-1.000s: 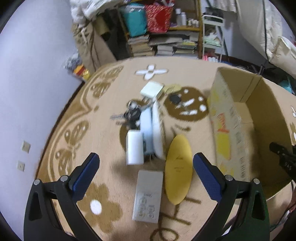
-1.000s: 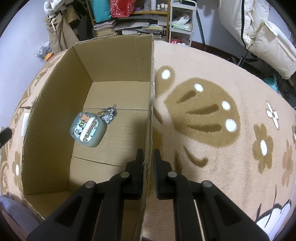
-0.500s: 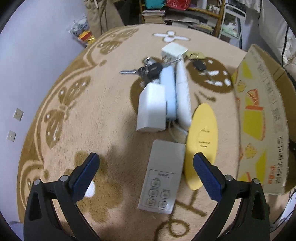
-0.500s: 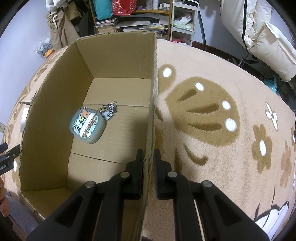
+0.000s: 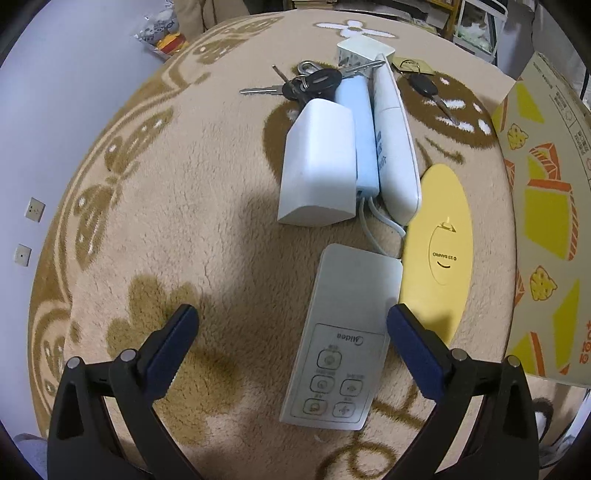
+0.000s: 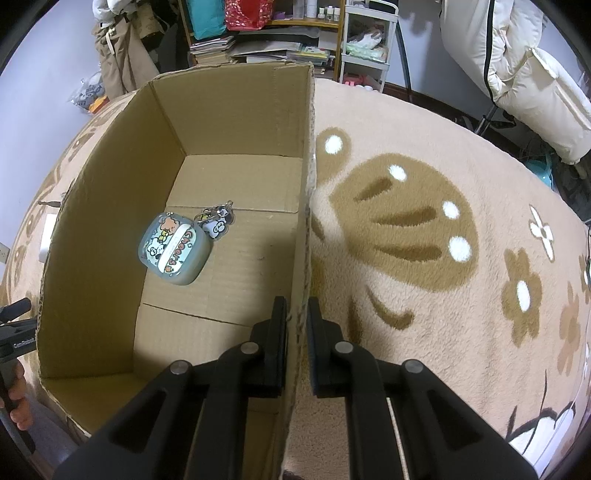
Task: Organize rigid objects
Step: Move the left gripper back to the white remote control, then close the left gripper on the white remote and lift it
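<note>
Looked like a lived-in room of a home, likely a bedroom or spare room. Floor covered by a plush beige rug point(image 6: 424, 258) patterned with brown flowers and butterflies. Against the far wall stood a wooden shelf point(image 6: 306, 26) crammed with stacked books point(image 6: 212, 48), bags and small bottles, beside a white cart point(image 6: 365, 40). Hung clothes point(image 6: 118, 62) on the left, pale bedding point(image 6: 517, 62) heaped on the right. Lay scattered on the rug: keys point(image 5: 306, 83), a remote point(image 5: 343, 332), chargers. Plain lilac walls with sockets point(image 5: 35, 208) low down.
</note>
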`<state>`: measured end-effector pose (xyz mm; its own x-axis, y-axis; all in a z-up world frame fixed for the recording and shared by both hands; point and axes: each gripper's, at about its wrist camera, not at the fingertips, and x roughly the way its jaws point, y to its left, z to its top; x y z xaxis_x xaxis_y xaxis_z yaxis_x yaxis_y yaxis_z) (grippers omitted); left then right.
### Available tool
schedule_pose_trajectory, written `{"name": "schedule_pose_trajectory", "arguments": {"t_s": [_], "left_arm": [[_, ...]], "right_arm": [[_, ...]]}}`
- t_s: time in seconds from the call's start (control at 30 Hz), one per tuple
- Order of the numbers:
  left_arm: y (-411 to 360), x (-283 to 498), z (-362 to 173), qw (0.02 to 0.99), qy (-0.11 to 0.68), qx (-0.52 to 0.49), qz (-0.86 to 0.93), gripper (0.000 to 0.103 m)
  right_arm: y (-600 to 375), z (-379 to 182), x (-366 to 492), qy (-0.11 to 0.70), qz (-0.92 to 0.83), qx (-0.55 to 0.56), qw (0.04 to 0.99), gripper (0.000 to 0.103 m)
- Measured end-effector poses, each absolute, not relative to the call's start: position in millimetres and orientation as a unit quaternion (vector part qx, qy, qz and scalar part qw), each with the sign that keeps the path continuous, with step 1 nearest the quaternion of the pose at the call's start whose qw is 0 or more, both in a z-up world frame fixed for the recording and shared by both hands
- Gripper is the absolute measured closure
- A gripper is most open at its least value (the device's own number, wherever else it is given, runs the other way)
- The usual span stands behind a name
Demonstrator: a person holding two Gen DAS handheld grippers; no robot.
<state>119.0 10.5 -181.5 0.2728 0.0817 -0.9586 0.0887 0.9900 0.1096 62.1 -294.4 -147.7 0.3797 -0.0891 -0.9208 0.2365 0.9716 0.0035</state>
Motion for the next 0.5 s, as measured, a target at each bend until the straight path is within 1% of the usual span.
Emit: {"name": "schedule_pose_trajectory", "arguments": {"t_s": [0.07, 0.17, 0.27, 0.33, 0.37, 0.4, 0.43, 0.47, 0.5], "left_arm": [[11.0, 118.7, -182.4, 0.792, 0.607, 0.063, -0.008, 0.002], [5.6, 116.7, -186.6, 0.786, 0.613, 0.081, -0.014, 0.006], [-1.0, 113.4, -193.5, 0.778, 0.622, 0.093, -0.019, 0.019], [-0.9, 112.6, -193.3, 0.777, 0.624, 0.086, -0.02, 0.023], [-0.3, 112.6, -193.1, 0.775, 0.626, 0.079, -0.022, 0.026], [0.4, 112.2, -193.5, 0.774, 0.629, 0.07, -0.027, 0.033], [1.0, 112.1, -193.6, 0.772, 0.632, 0.061, -0.033, 0.037], [1.4, 111.5, -192.7, 0.77, 0.634, 0.052, -0.036, 0.048], [1.2, 110.8, -190.9, 0.77, 0.635, 0.047, -0.037, 0.054]], "right_arm": [[-294.6, -147.7, 61.9, 0.548, -0.098, 0.068, 0.828, 0.092], [-294.6, -147.8, 62.1, 0.548, -0.098, 0.068, 0.828, 0.092], [-294.2, -148.0, 62.3, 0.548, -0.098, 0.068, 0.828, 0.092], [-294.2, -148.0, 62.1, 0.548, -0.098, 0.068, 0.828, 0.092], [-294.3, -148.1, 62.1, 0.548, -0.098, 0.068, 0.828, 0.092], [-294.5, -147.9, 62.2, 0.548, -0.098, 0.068, 0.828, 0.092], [-294.5, -148.0, 62.1, 0.548, -0.098, 0.068, 0.828, 0.092], [-294.4, -148.0, 61.8, 0.548, -0.098, 0.068, 0.828, 0.092], [-295.0, -147.9, 62.0, 0.548, -0.098, 0.068, 0.828, 0.092]]}}
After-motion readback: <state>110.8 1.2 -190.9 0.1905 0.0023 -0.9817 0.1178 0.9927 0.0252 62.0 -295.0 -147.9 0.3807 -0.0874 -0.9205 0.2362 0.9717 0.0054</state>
